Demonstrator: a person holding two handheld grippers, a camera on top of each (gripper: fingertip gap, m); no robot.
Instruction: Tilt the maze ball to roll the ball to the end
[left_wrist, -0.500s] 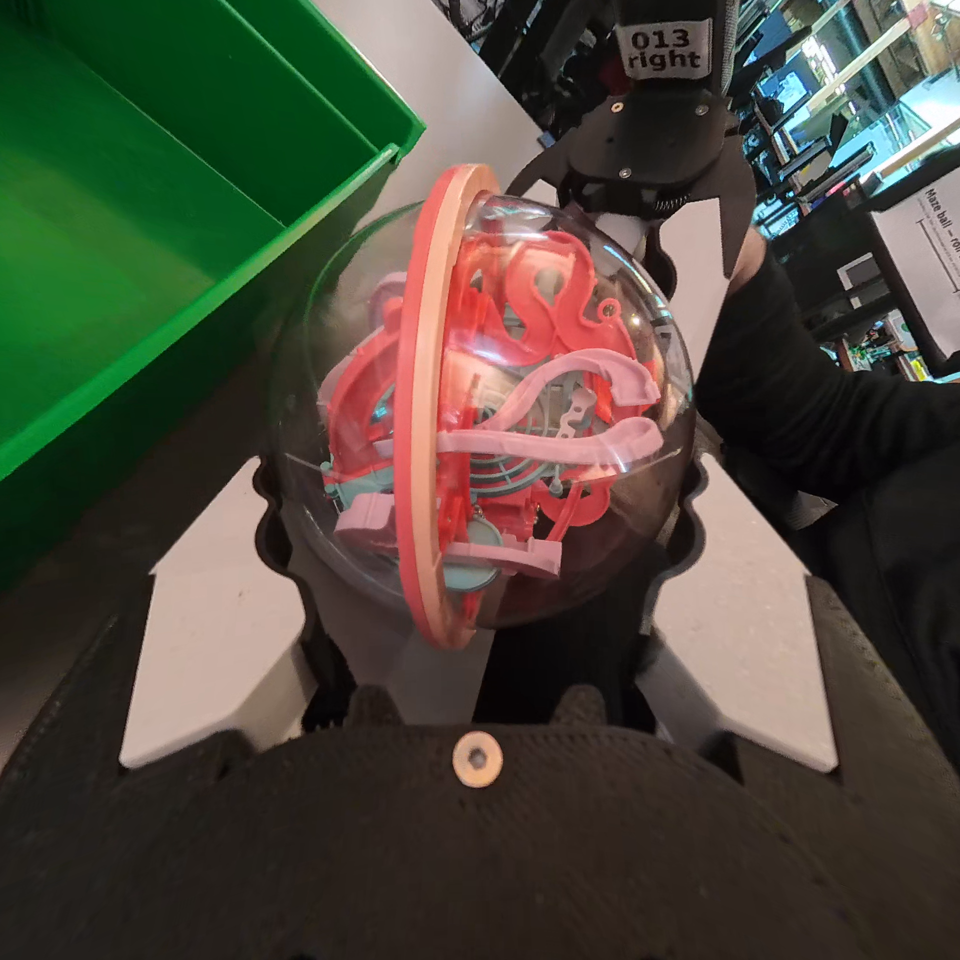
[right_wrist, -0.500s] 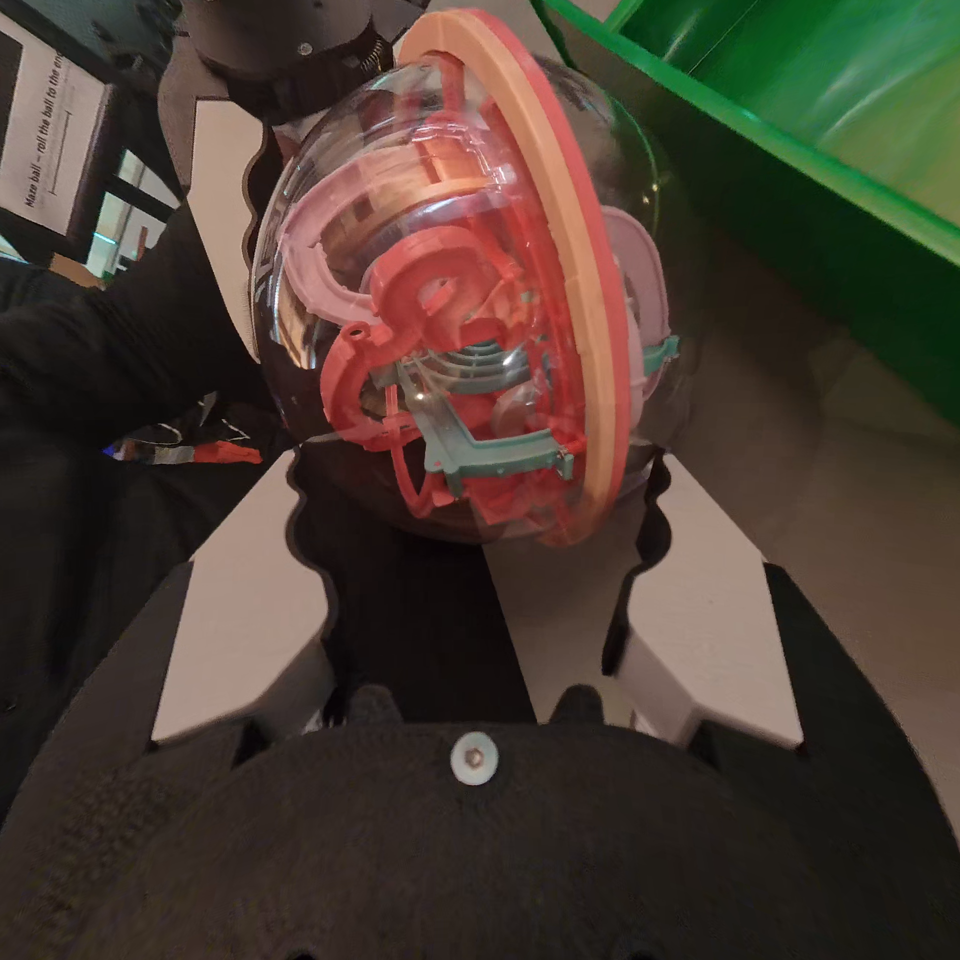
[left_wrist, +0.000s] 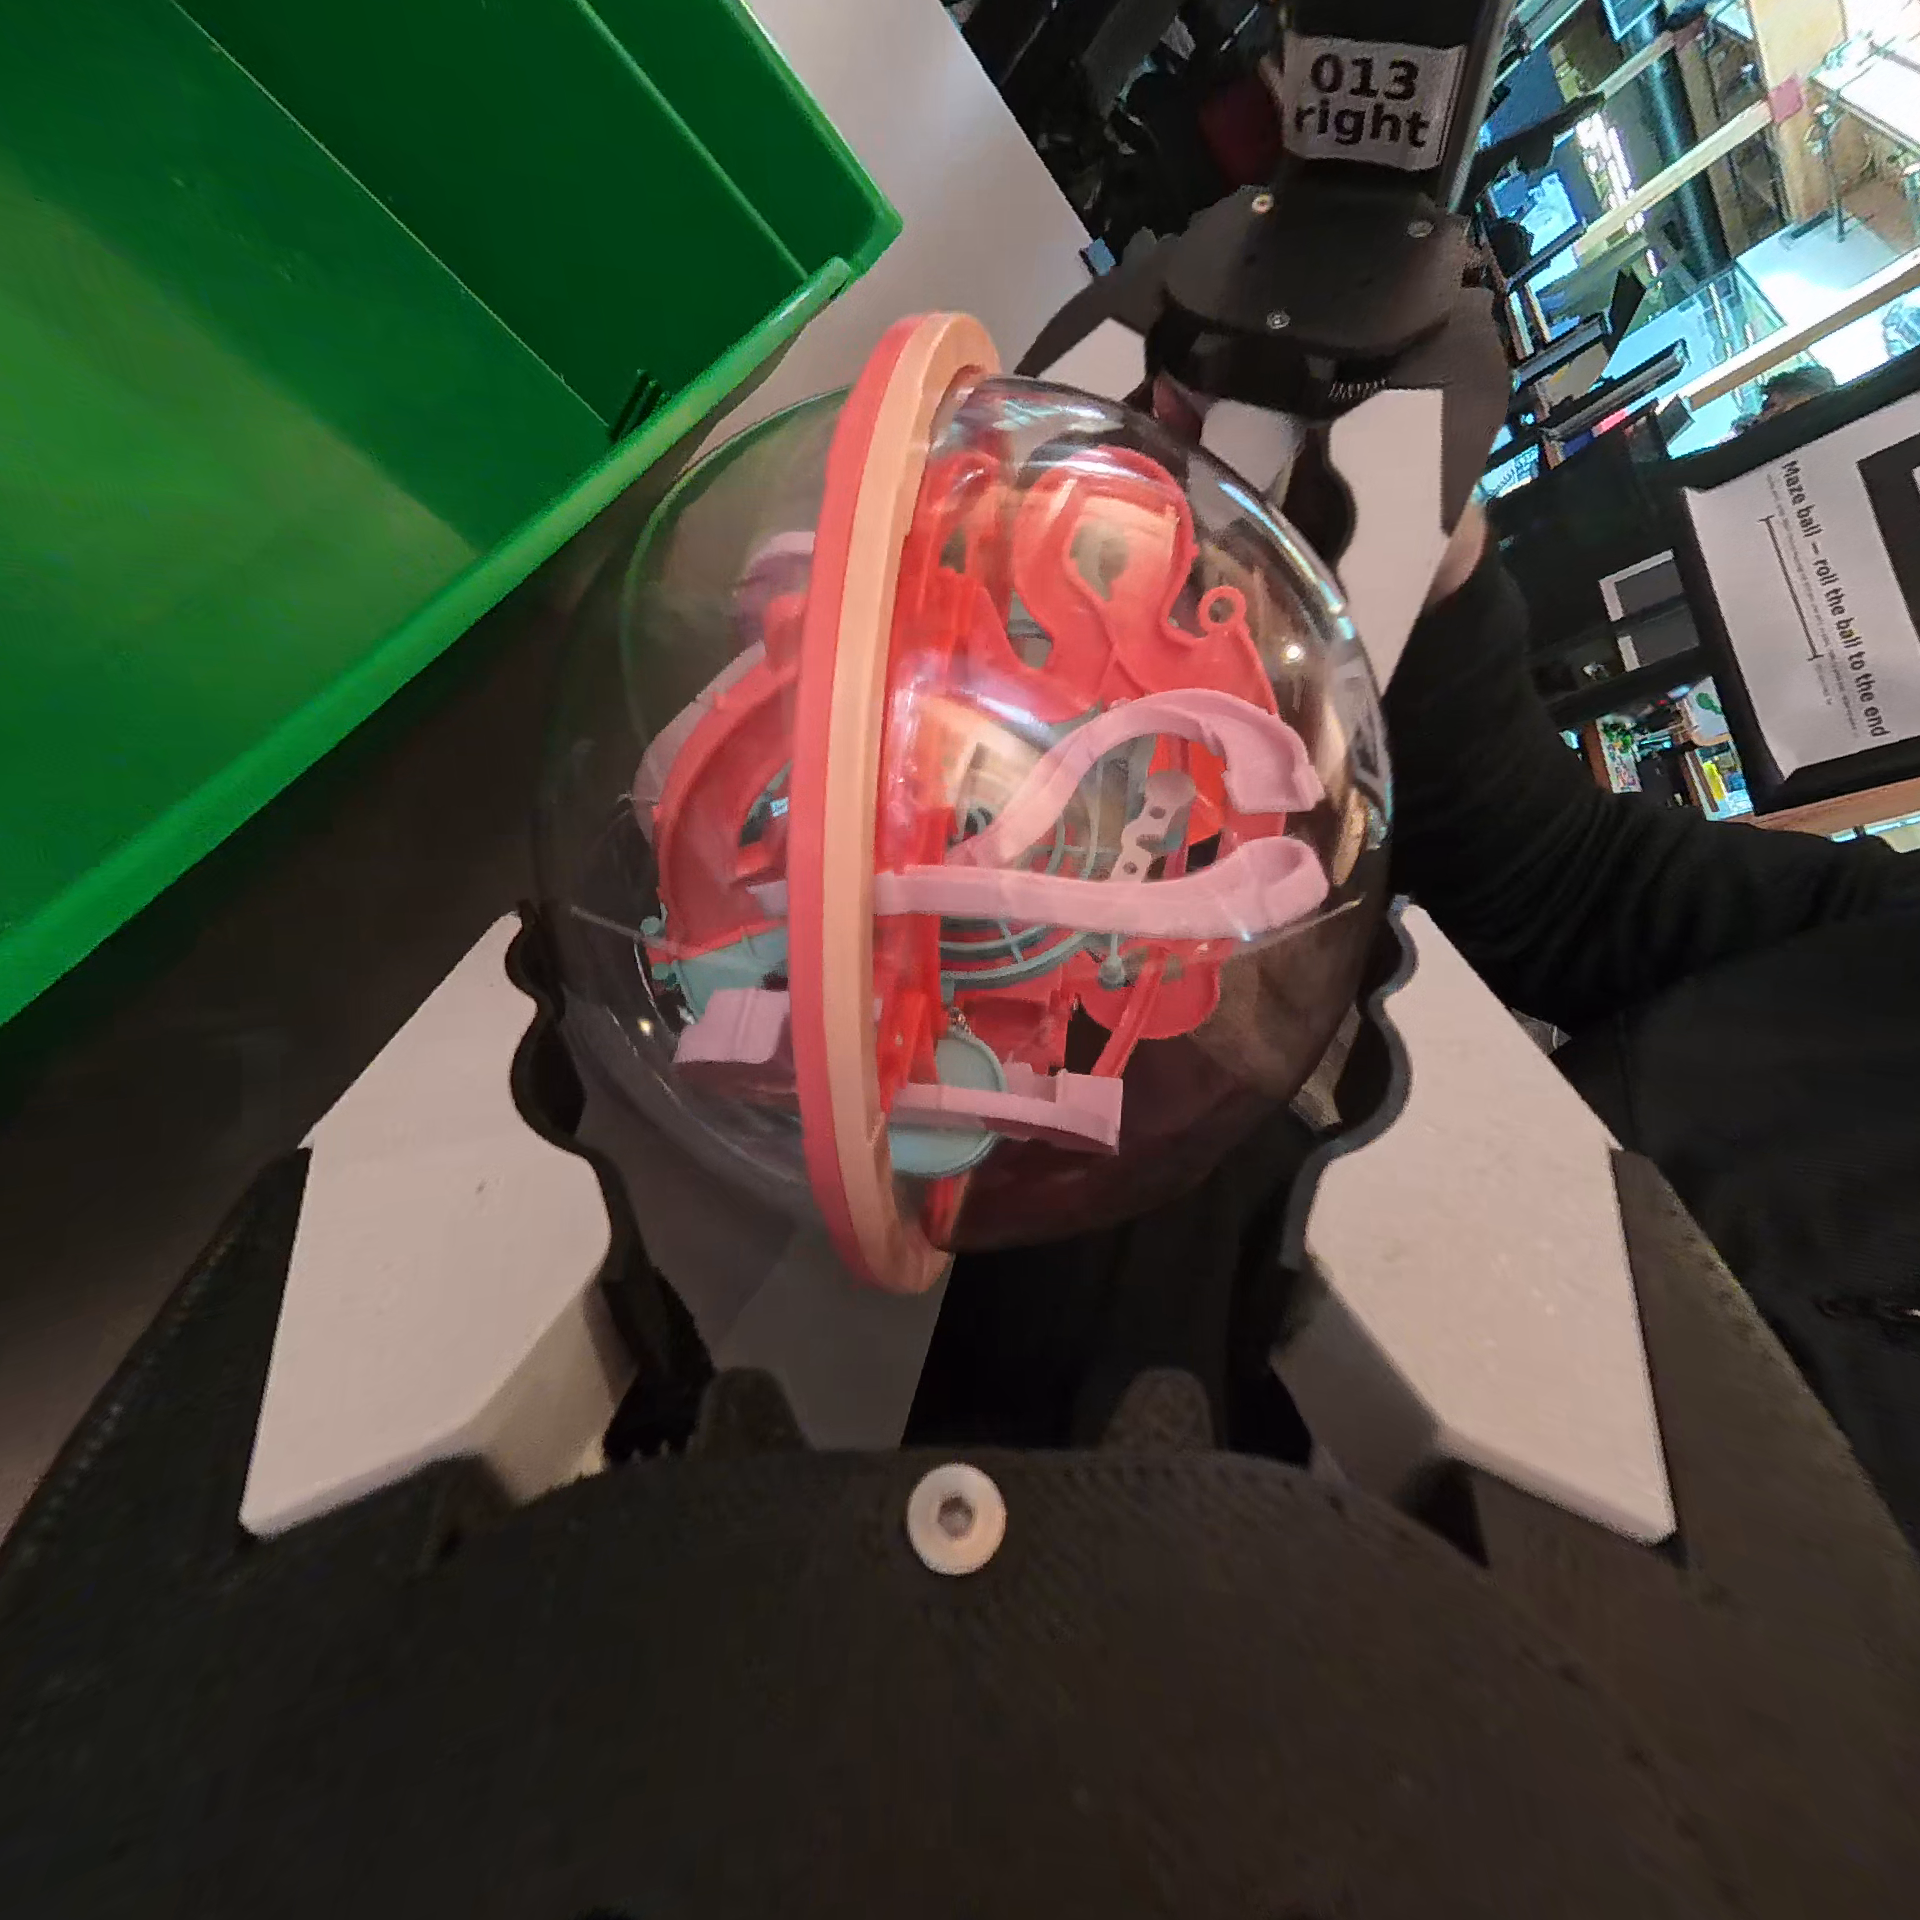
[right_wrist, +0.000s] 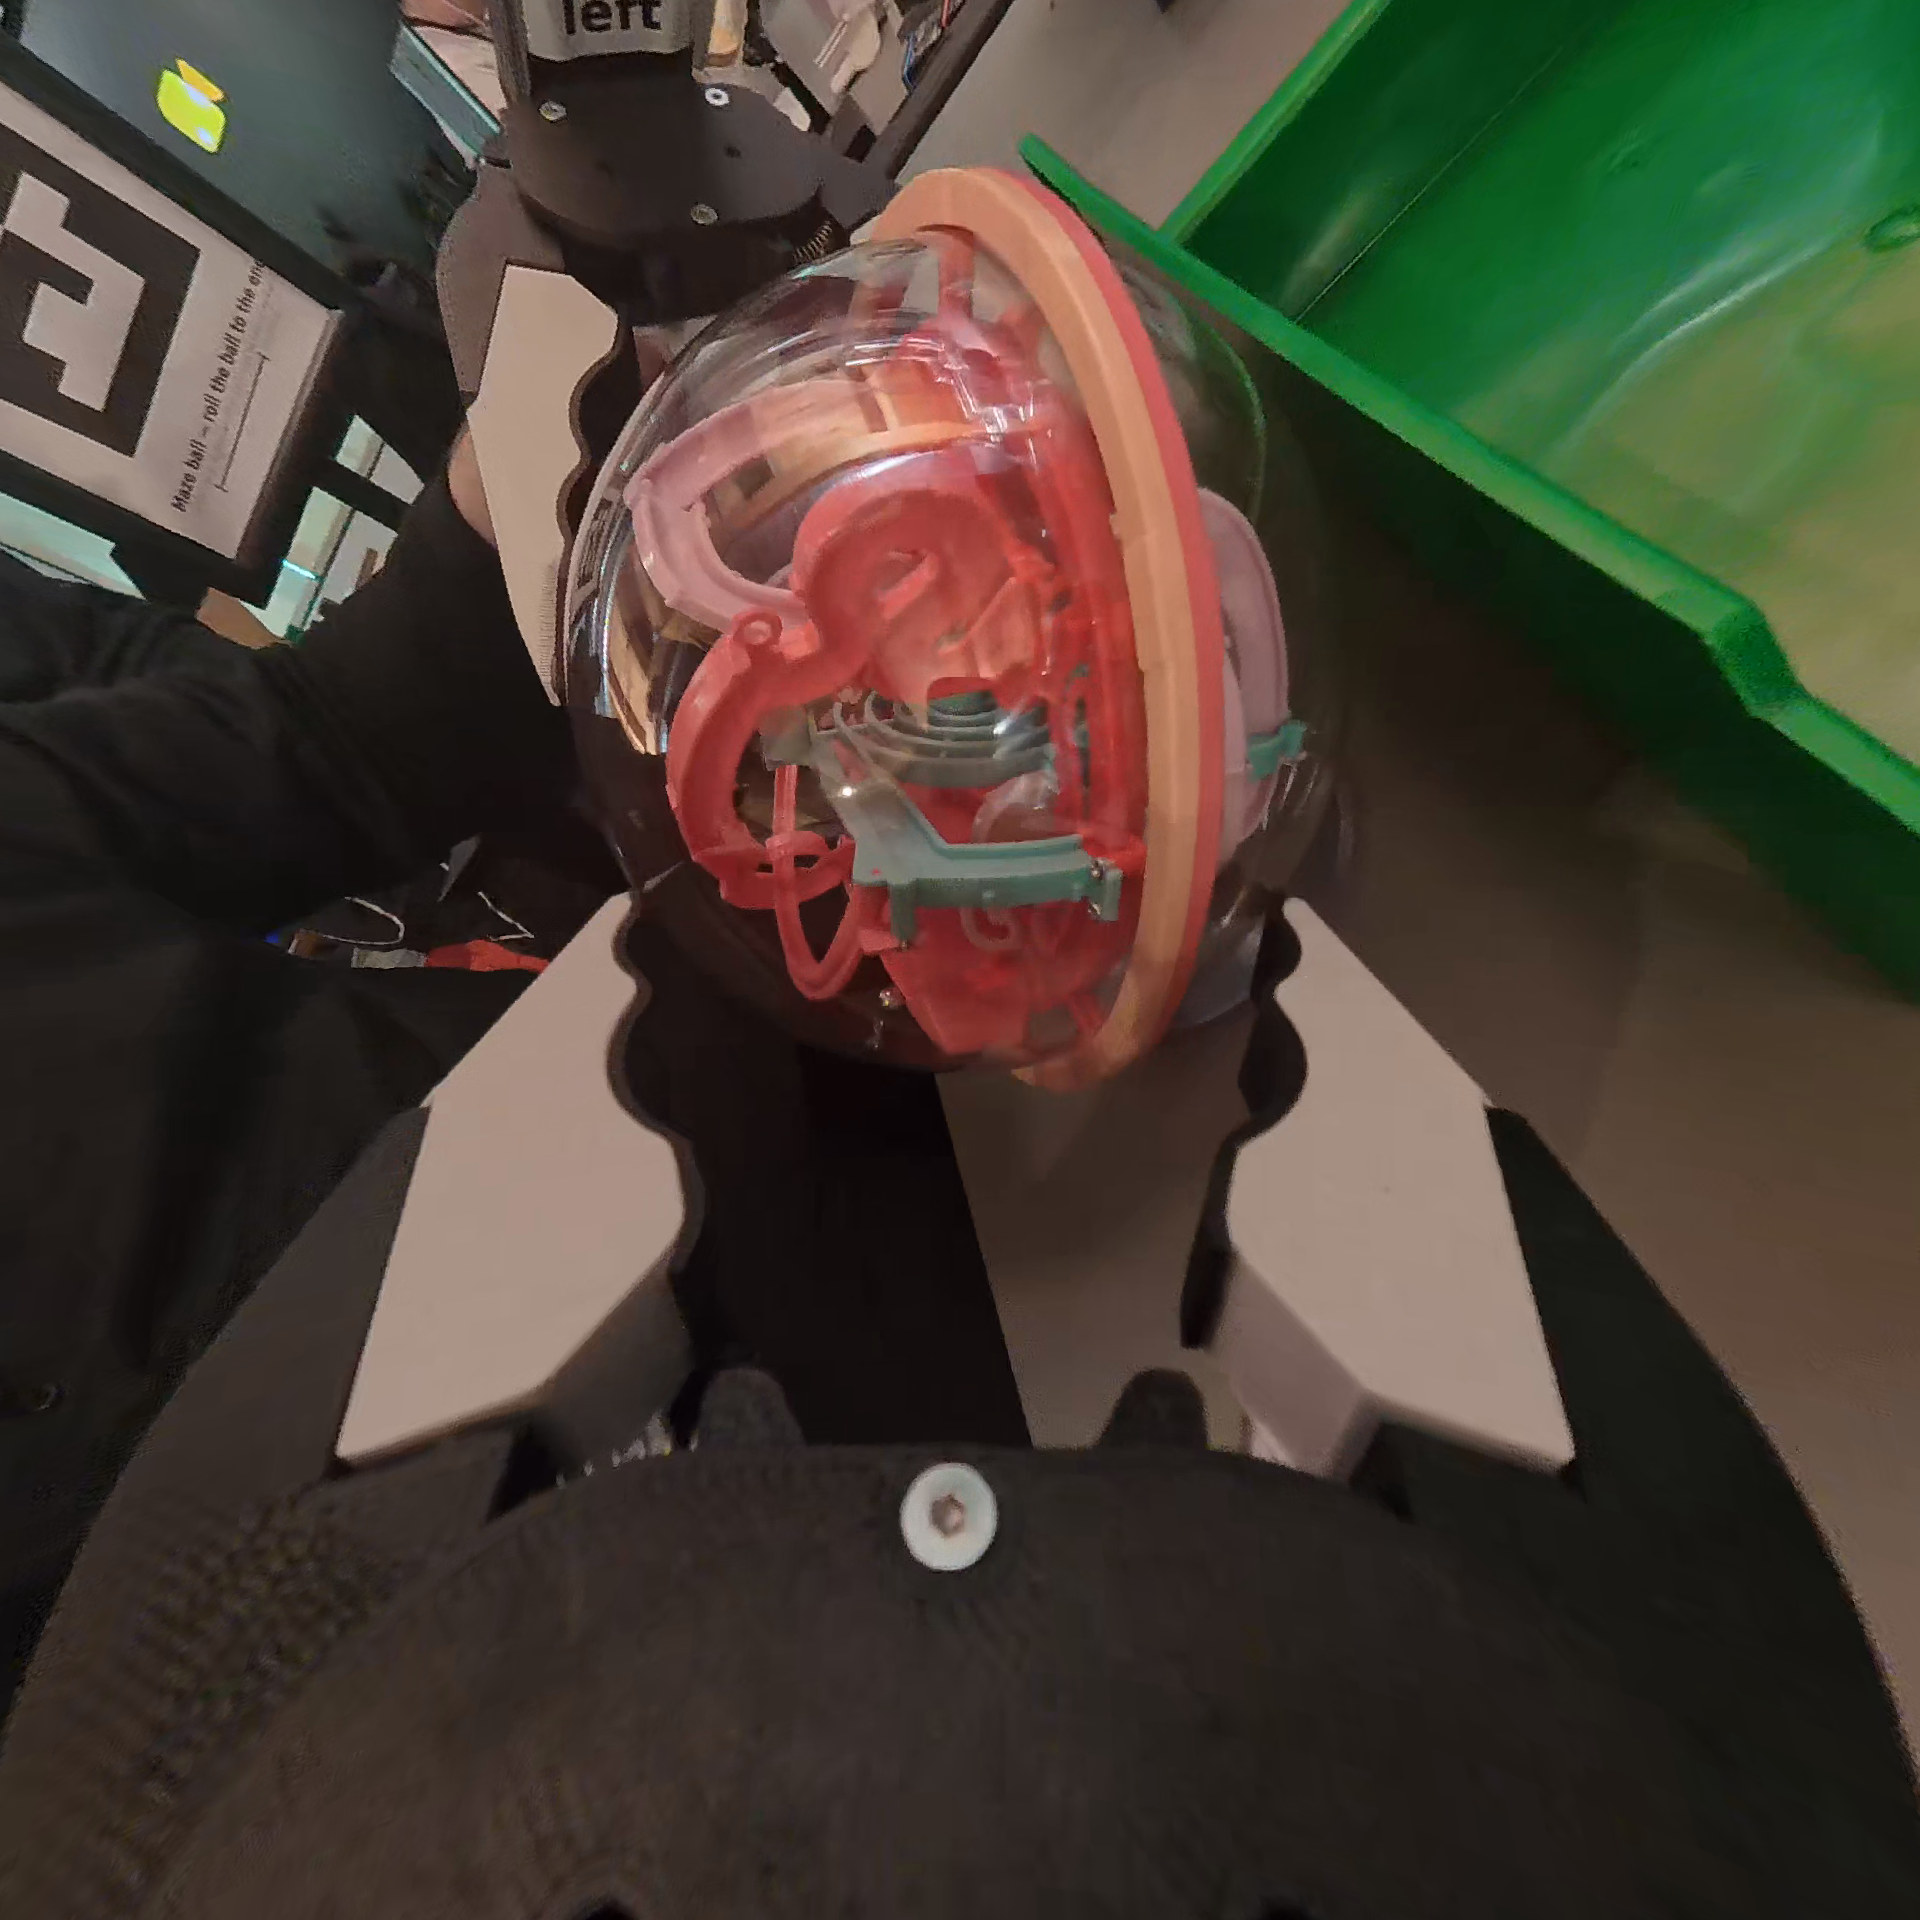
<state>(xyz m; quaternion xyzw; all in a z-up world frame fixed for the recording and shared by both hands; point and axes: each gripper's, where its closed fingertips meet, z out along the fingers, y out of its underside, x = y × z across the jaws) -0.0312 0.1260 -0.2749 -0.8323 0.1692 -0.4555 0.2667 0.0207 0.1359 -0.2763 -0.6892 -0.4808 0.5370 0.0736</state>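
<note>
Cradling the maze ball (left_wrist: 966, 790) from opposite sides, aloft near the green bin (left_wrist: 312, 416): left gripper (left_wrist: 961, 997) and right gripper (right_wrist: 951, 966) both clamped on it, equally near. Equator ring (left_wrist: 842, 790) standing near-upright (small inner ball not discernible).

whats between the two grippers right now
The maze ball, a clear sphere with red and pink tracks, sits between the left gripper and the right gripper; both wrist views show it.

One maze ball (left_wrist: 966, 821), two hand-held grippers, one green bin (left_wrist: 312, 416), one printed sign (left_wrist: 1808, 613).
</note>
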